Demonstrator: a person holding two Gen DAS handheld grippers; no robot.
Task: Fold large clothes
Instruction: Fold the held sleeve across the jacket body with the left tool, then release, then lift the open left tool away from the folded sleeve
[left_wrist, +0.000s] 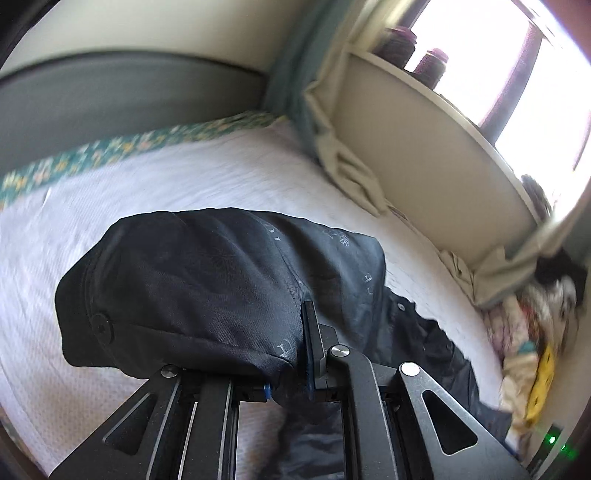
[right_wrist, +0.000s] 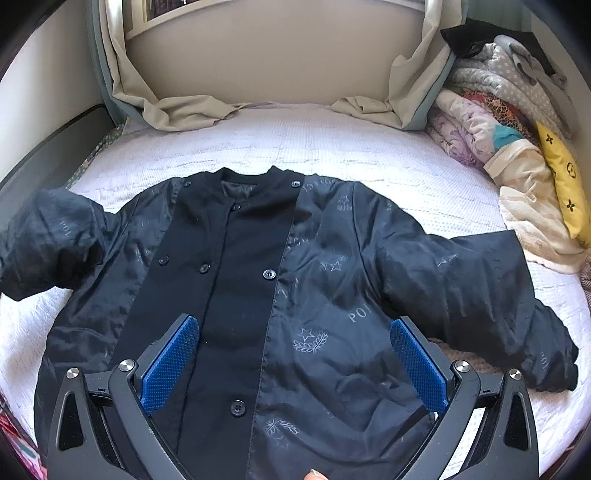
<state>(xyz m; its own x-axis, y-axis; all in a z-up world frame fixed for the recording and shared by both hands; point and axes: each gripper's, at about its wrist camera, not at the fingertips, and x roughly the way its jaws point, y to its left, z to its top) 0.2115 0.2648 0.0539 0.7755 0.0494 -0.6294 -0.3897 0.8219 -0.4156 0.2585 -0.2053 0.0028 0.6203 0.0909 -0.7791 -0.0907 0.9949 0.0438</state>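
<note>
A black jacket (right_wrist: 258, 280) with buttons and a shiny printed lining lies spread front-up on the white bedspread (right_wrist: 295, 147). In the right wrist view my right gripper (right_wrist: 293, 323) hovers over its lower front, blue pads (right_wrist: 170, 362) wide apart with nothing between them. The jacket's left sleeve (right_wrist: 48, 240) is lifted off the bed and bunched up. In the left wrist view my left gripper (left_wrist: 301, 332) is shut on that sleeve (left_wrist: 207, 288); the cloth drapes over the left finger and hides it. The other sleeve (right_wrist: 509, 314) lies flat, bent toward the near edge.
A pile of folded clothes and a yellow cushion (right_wrist: 561, 184) sits at the bed's right side. Beige curtains (right_wrist: 177, 107) spill onto the bed's far edge under a window sill (left_wrist: 436, 122). A grey bed frame (left_wrist: 110, 96) borders the left. A fingertip (right_wrist: 314, 474) shows at the bottom.
</note>
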